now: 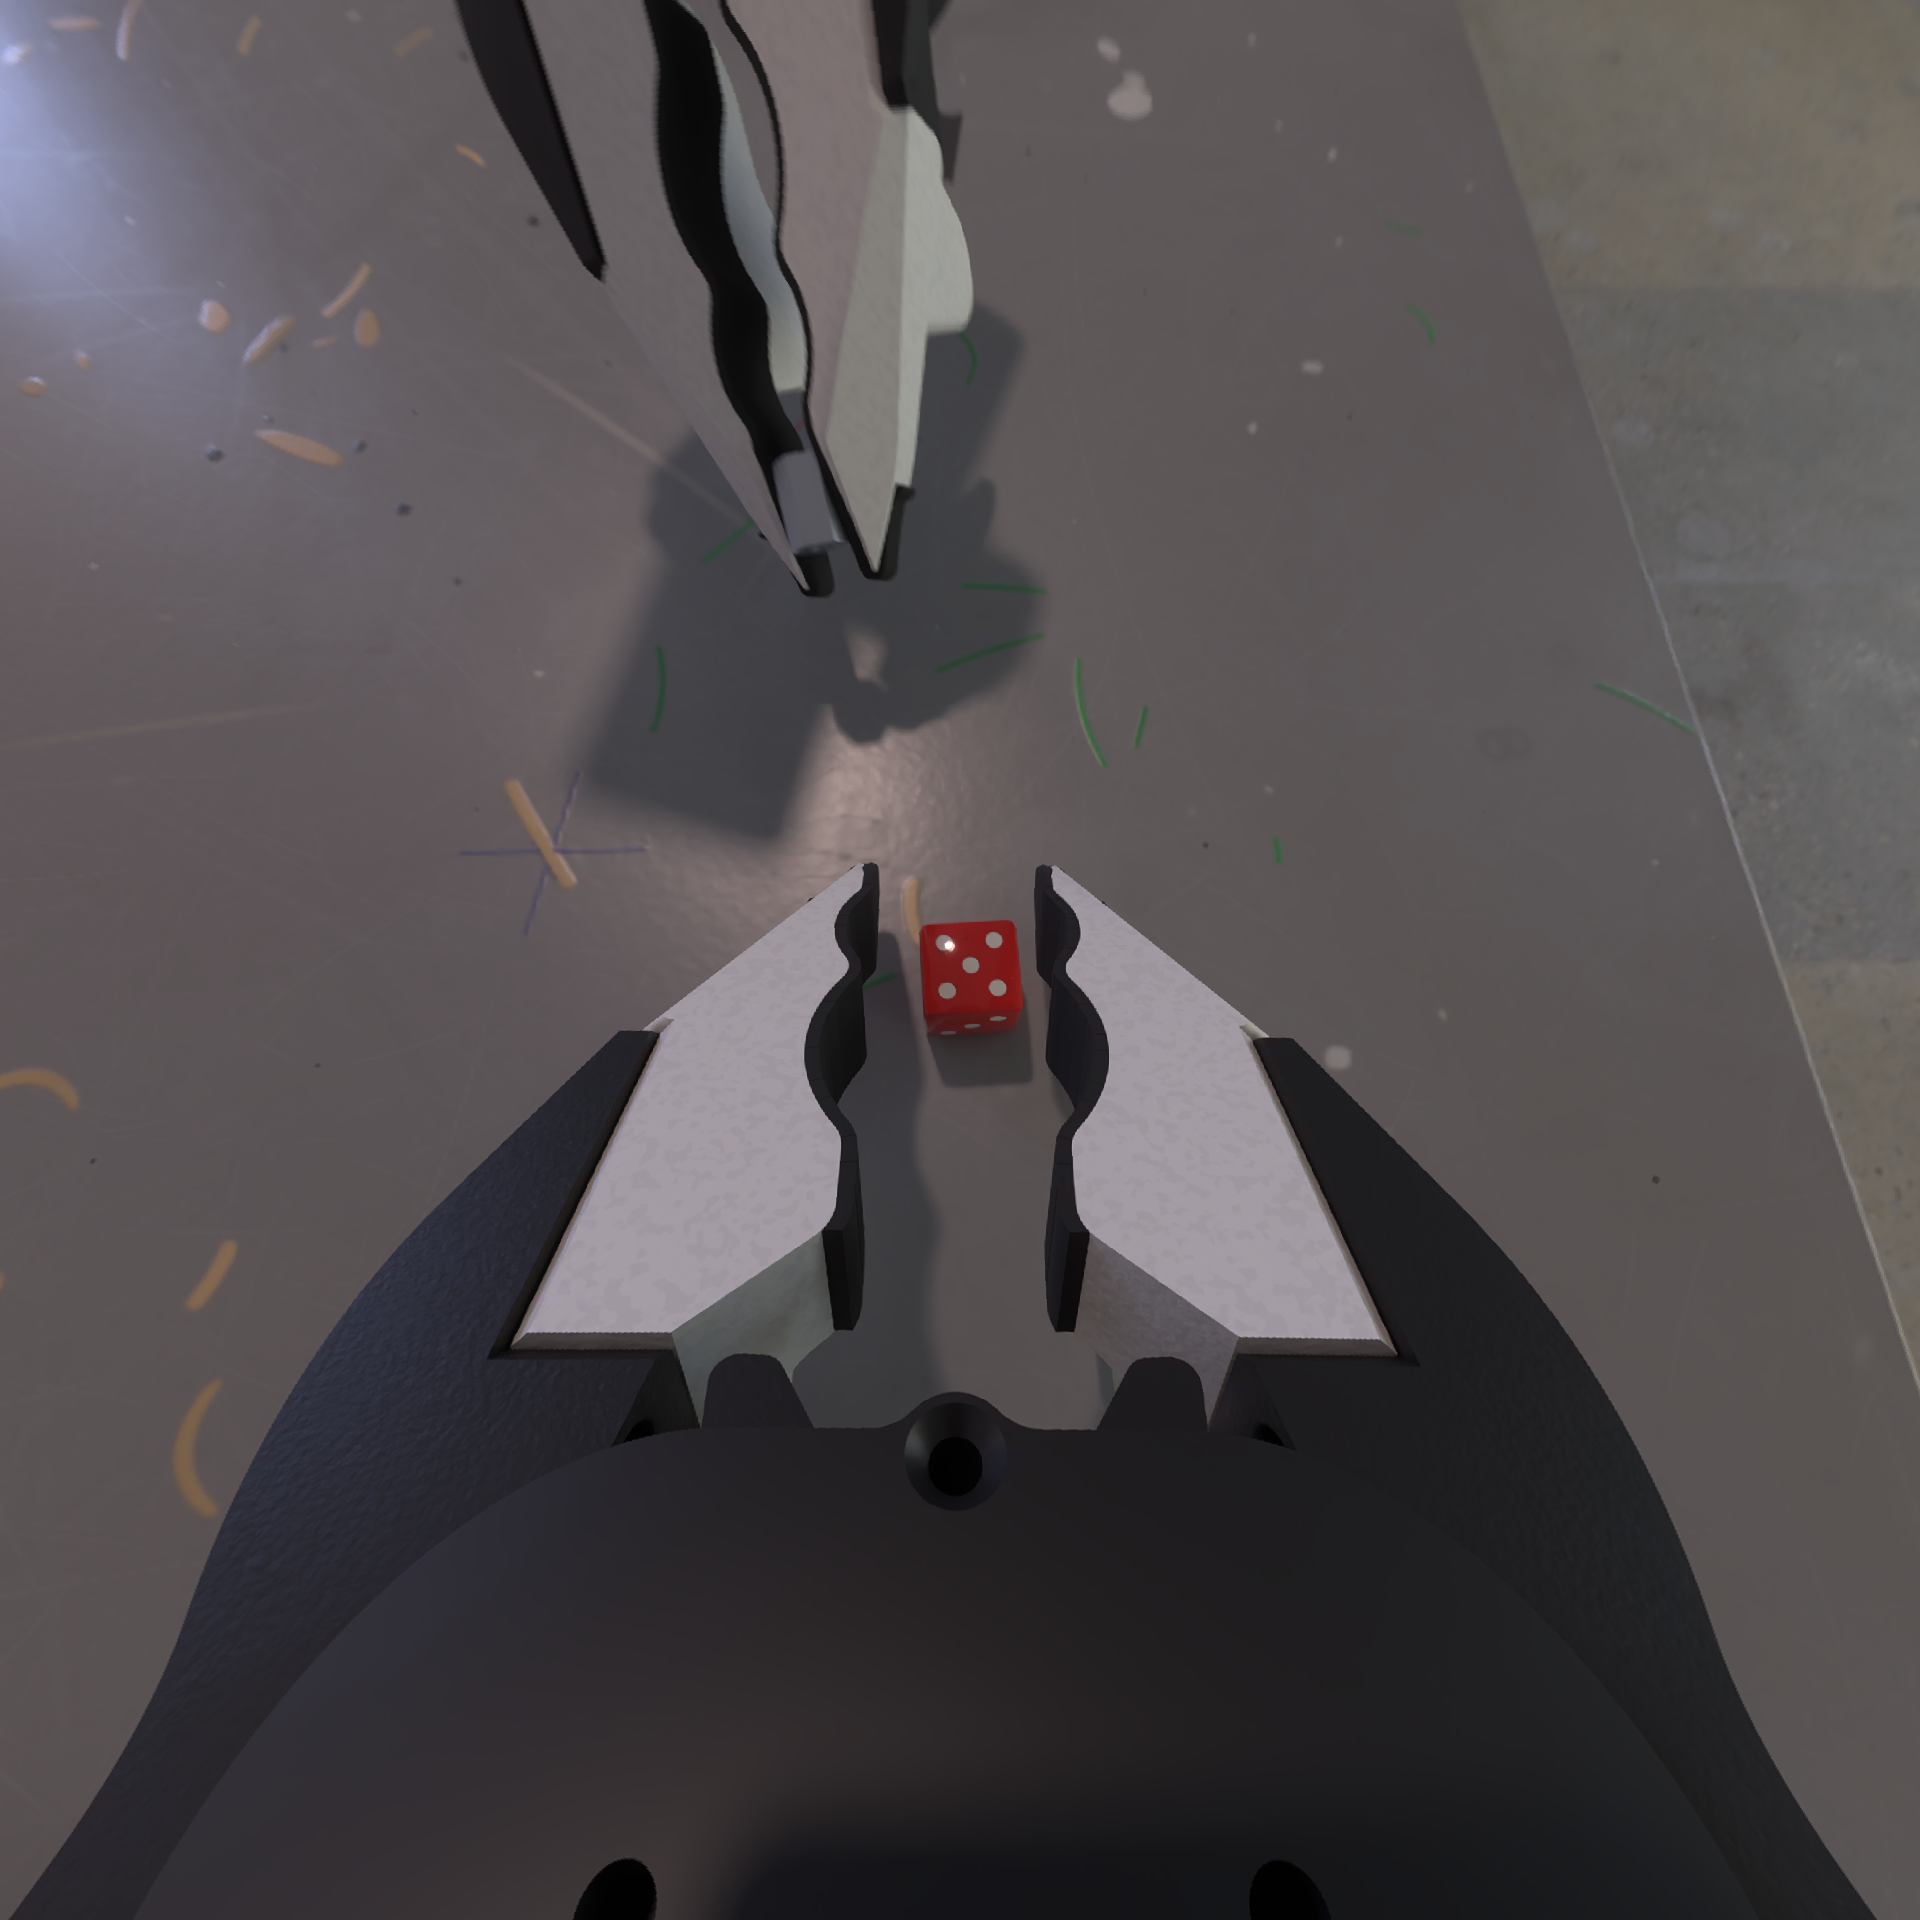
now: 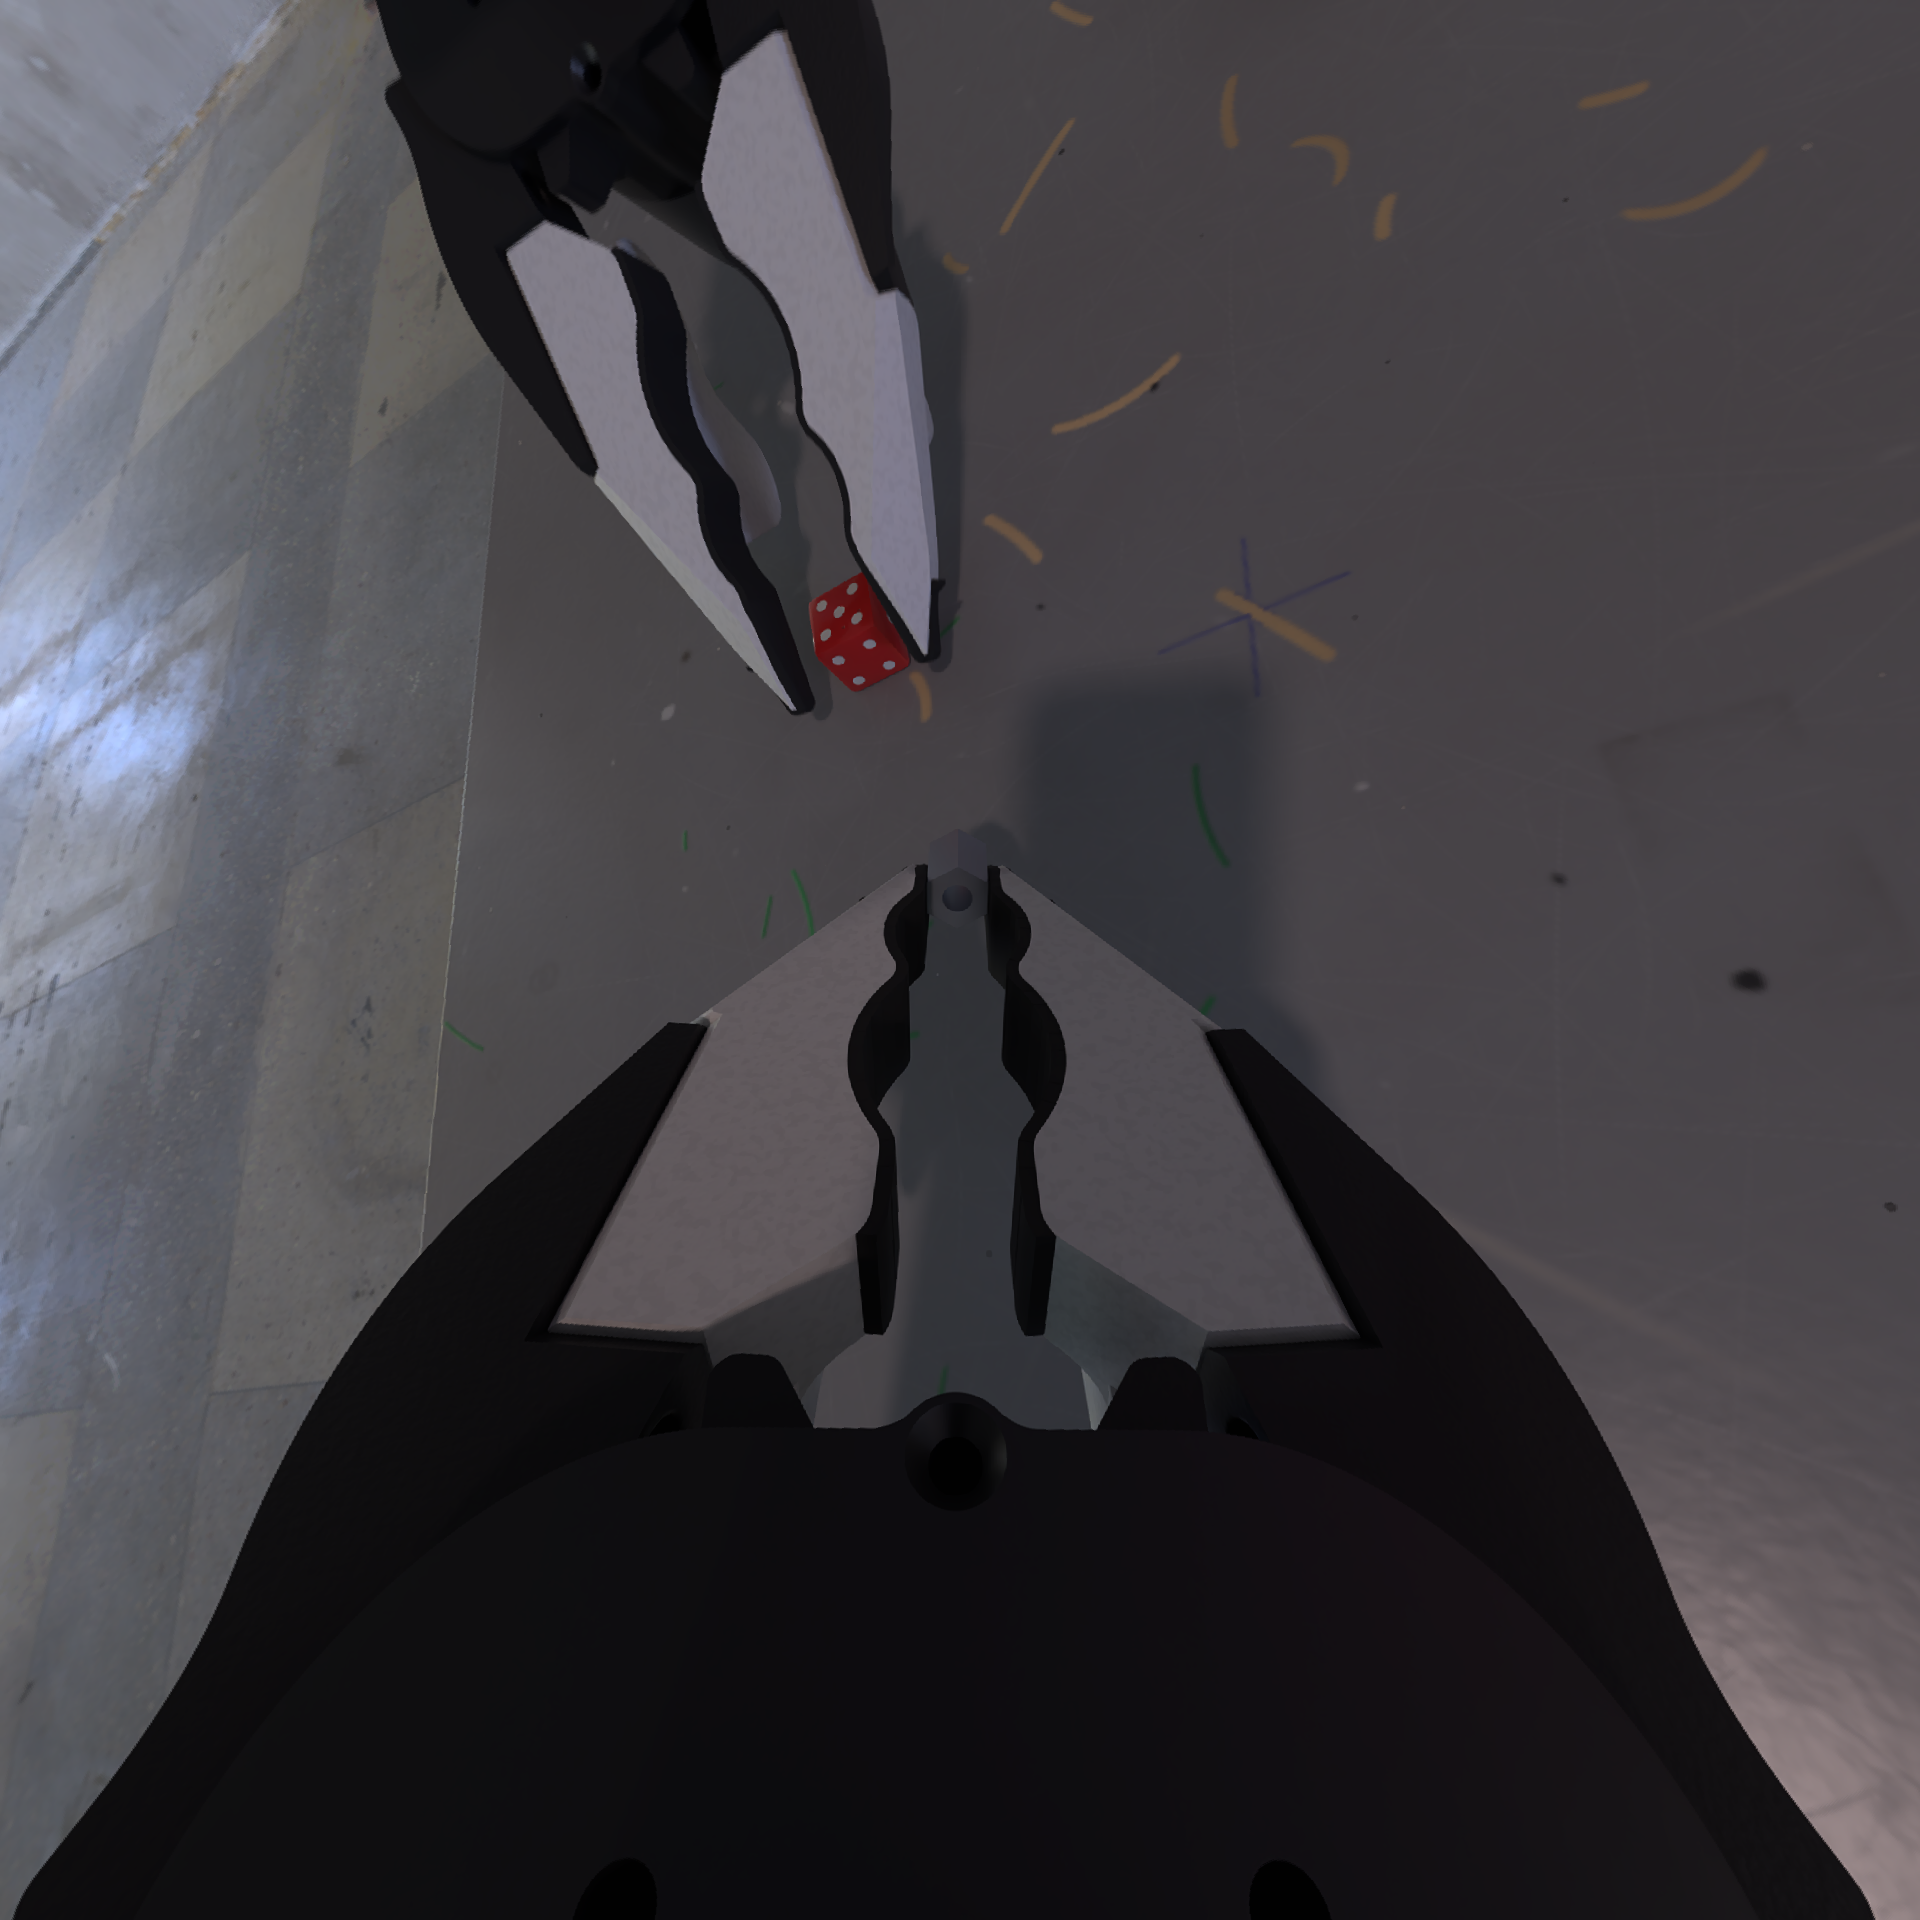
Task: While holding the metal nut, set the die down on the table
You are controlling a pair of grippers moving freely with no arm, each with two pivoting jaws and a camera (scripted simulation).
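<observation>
A red die (image 1: 970, 978) with white pips rests on the grey table (image 1: 1351, 831), casting a shadow. My left gripper (image 1: 956, 883) is open, its fingers standing either side of the die with a gap to each. In the right wrist view the die (image 2: 854, 632) sits between the left gripper's (image 2: 868, 675) tips. My right gripper (image 2: 956, 878) is shut on a small grey metal nut (image 2: 958, 896) at its fingertips. In the left wrist view the right gripper (image 1: 840, 577) hangs above the table beyond the die, with the nut (image 1: 805, 507) pinched between its fingers.
The table is marked with orange and green scratches and a faint blue cross (image 1: 551, 850). Its edge (image 1: 1714, 779) runs along the right in the left wrist view, with concrete floor (image 1: 1808, 520) beyond. In the right wrist view the floor (image 2: 208, 727) lies at left.
</observation>
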